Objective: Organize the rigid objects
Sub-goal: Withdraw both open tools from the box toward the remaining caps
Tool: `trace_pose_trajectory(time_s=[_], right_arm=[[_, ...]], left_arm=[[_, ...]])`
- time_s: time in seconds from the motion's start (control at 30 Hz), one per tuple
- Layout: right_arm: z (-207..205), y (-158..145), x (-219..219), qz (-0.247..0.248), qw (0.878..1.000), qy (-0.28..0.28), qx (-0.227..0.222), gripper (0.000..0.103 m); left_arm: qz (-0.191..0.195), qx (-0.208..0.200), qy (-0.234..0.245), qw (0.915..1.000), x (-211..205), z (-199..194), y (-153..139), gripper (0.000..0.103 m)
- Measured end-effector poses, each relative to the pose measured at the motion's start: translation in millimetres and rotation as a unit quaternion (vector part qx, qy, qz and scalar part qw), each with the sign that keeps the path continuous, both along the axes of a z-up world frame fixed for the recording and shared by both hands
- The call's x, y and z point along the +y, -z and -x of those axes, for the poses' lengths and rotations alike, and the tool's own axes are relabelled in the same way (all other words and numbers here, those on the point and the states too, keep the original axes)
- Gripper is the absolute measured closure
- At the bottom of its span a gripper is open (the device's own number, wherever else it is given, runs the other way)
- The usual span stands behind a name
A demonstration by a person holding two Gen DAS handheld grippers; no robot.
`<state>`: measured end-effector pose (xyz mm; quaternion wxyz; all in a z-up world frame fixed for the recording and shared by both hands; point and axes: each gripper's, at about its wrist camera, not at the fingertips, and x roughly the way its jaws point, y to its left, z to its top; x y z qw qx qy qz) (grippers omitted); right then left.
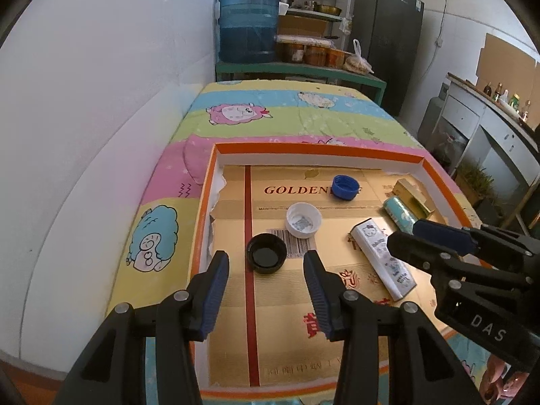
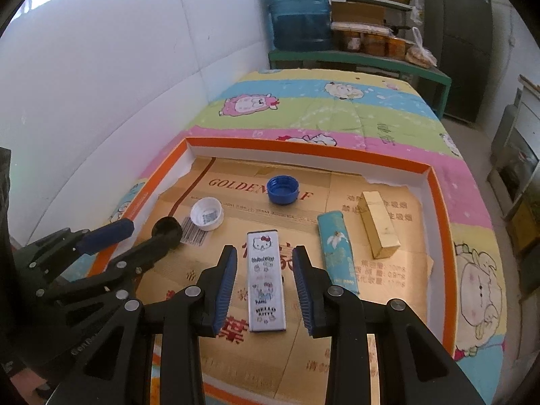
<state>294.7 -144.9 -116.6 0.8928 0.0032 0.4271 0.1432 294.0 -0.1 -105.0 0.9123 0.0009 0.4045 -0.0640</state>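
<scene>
Both grippers are hovering over the shallow orange-rimmed tray (image 2: 435,182) lined with flattened cardboard, on a cartoon-print quilt (image 1: 303,118). The left gripper (image 1: 266,263) is standing partly open and holding nothing; the black cap (image 1: 266,253), mouth up, is lying on the cardboard right at its fingertips, seen in the gap between them with neither pad touching it. The white cap (image 1: 303,220) is sitting just beyond it and the blue cap (image 1: 345,187) farther back, so the three are running in a loose diagonal away from the left fingers. The right gripper (image 2: 265,256) is also partly open and empty; the white Hello Kitty box (image 2: 266,280) is lying flat between its pads with clear space on both sides, its long axis running along the fingers, away from the camera. The teal box (image 2: 337,253) and the gold box (image 2: 378,224) are lying to the right of that, roughly parallel, near each other but apart. Judging by position, the left hand is nearer the caps and the right hand nearer the boxes; caps and boxes look already sorted into two groups, so little seems left.
</scene>
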Motion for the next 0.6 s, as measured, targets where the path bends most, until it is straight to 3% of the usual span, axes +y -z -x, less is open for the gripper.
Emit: trace_pose_trajectory(time_s=[0.6], right_arm=[[44.0, -18.5, -0.4, 0.008, 1.000, 0.008, -0.009, 0.068]], left_arm=[[0.017, -0.021, 0.007, 0.9996, 4.1, 39.8, -23.1, 0.057]])
